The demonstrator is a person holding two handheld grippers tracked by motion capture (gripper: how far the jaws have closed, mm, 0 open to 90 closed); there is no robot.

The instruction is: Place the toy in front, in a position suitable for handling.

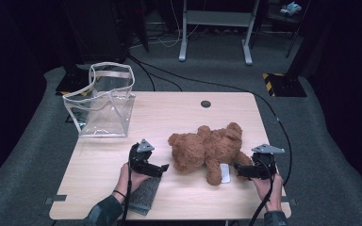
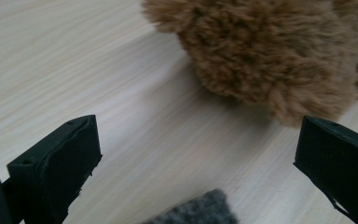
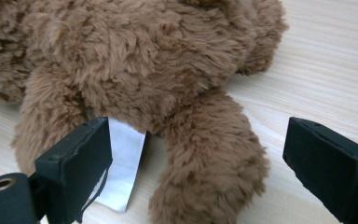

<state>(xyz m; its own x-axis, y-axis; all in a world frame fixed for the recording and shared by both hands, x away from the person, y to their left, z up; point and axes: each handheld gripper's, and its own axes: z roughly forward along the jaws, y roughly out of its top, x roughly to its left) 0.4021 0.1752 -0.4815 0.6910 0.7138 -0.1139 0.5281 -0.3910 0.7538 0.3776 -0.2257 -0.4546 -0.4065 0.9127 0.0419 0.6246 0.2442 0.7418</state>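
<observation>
A brown teddy bear [image 1: 206, 147] lies on the wooden table [image 1: 169, 113], right of centre, with a white tag [image 1: 225, 173] by its legs. My left gripper [image 1: 163, 167] sits just left of the bear's head, open and empty; in the left gripper view the furry head [image 2: 270, 51] is ahead and to the right of the left gripper [image 2: 198, 130]. My right gripper [image 1: 239, 169] is open at the bear's legs. In the right gripper view the jaws of the right gripper [image 3: 198, 126] straddle one leg [image 3: 209, 172] without closing, and the tag [image 3: 121, 163] lies beside the left jaw.
A clear plastic tote bag [image 1: 104, 101] with white trim stands upright at the table's back left corner. A grey felt pad [image 1: 144, 194] lies under my left hand near the front edge, its corner [image 2: 200, 212] visible below the left jaws. A cable port [image 1: 205, 103] is at the back.
</observation>
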